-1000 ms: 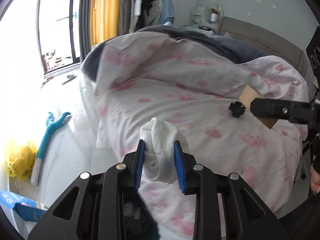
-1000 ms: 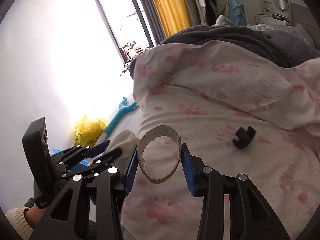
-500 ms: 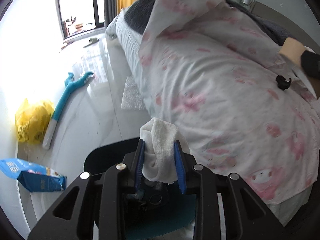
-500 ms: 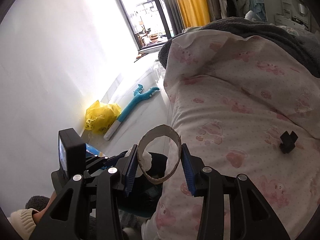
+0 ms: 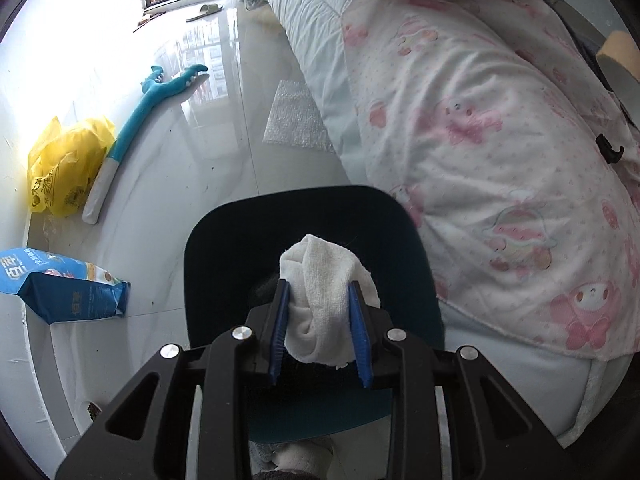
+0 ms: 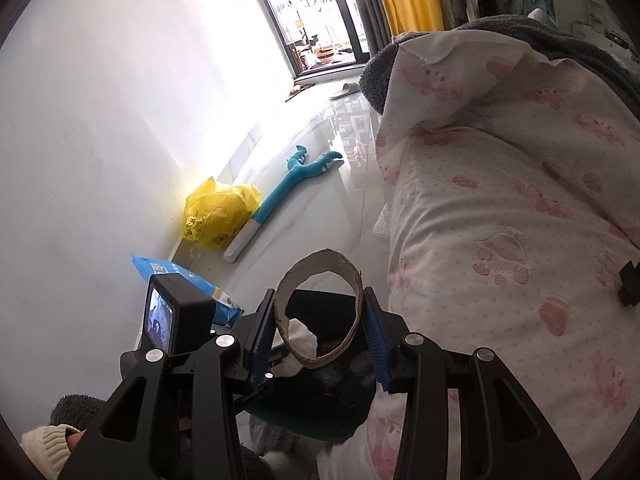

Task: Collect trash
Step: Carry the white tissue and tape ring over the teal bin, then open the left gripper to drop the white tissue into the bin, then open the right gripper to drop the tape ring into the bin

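My left gripper [image 5: 320, 312] is shut on a crumpled white tissue wad [image 5: 320, 280], held right over the dark opening of a black-lined trash bin [image 5: 224, 248] on the floor beside the bed. In the right wrist view my right gripper [image 6: 320, 328] is shut on a squashed cardboard tube [image 6: 318, 312], seen end-on as a brown ring, above the same bin [image 6: 320, 408]. Through the ring the white tissue [image 6: 302, 334] shows, with the left gripper's camera block [image 6: 176, 320] just to the left.
A bed with a pink-patterned quilt [image 5: 500, 160] fills the right side, a small black clip [image 5: 610, 150] lying on it. On the glossy floor lie a yellow plastic bag [image 5: 64, 168], a teal plush toy [image 5: 140, 120], a blue packet [image 5: 60, 284] and bubble wrap [image 5: 296, 120].
Both grippers swung off the bed toward the floor and tipped downward; the trash bin has come into view beneath them. Each still holds its item.
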Motion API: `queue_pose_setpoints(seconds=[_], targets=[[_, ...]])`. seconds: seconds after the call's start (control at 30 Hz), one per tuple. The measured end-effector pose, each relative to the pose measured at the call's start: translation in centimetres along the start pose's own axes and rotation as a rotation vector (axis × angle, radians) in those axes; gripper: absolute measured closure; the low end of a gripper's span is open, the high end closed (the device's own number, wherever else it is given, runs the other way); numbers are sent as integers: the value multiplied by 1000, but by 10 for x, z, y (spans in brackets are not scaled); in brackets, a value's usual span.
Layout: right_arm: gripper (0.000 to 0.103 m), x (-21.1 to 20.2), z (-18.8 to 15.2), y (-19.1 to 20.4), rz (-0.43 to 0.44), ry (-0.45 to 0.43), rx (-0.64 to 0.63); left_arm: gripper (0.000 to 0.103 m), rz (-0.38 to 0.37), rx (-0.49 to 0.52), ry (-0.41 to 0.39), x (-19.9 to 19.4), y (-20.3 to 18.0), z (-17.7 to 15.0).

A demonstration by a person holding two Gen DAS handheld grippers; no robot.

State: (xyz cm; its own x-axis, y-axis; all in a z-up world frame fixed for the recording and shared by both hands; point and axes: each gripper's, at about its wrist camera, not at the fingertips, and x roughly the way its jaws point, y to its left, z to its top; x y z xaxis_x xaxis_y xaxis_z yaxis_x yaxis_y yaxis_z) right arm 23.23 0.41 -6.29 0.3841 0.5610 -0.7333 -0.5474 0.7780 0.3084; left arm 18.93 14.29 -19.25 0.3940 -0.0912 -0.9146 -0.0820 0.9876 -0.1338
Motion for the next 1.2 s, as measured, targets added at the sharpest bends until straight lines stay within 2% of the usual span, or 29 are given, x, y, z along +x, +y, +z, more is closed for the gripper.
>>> queue_pose_setpoints(seconds=[0.07, 0.17, 0.23, 0.27, 0.47, 0.53, 0.77, 0.97, 1.2], targets=[[60, 7, 1, 3, 3, 6, -2, 68, -4, -6, 24, 3, 6, -3], [60, 15, 2, 8, 13, 16, 3, 56, 13, -22, 48, 6, 17, -9], [60, 20, 2, 10, 22, 23, 13, 30, 11, -30, 45, 5, 24, -10], [60, 24, 2, 12, 23, 28, 16, 28, 4, -36, 35, 2, 27, -11], [60, 42, 0, 17, 17, 70, 19, 27, -23, -62, -31, -15, 42, -12], [60, 50, -1, 16, 27, 88, 40, 27, -57, -96, -60, -22, 49, -12], [60, 77, -13, 19, -21, 179, 19, 19, -111, -131, -156, -49, 59, -12], [60, 104, -30, 27, -79, 264, -21, 19, -58, -57, -225, -71, 55, -13], [60, 132, -44, 32, -128, 329, -50, 17, -31, -42, -322, -97, 67, -14]])
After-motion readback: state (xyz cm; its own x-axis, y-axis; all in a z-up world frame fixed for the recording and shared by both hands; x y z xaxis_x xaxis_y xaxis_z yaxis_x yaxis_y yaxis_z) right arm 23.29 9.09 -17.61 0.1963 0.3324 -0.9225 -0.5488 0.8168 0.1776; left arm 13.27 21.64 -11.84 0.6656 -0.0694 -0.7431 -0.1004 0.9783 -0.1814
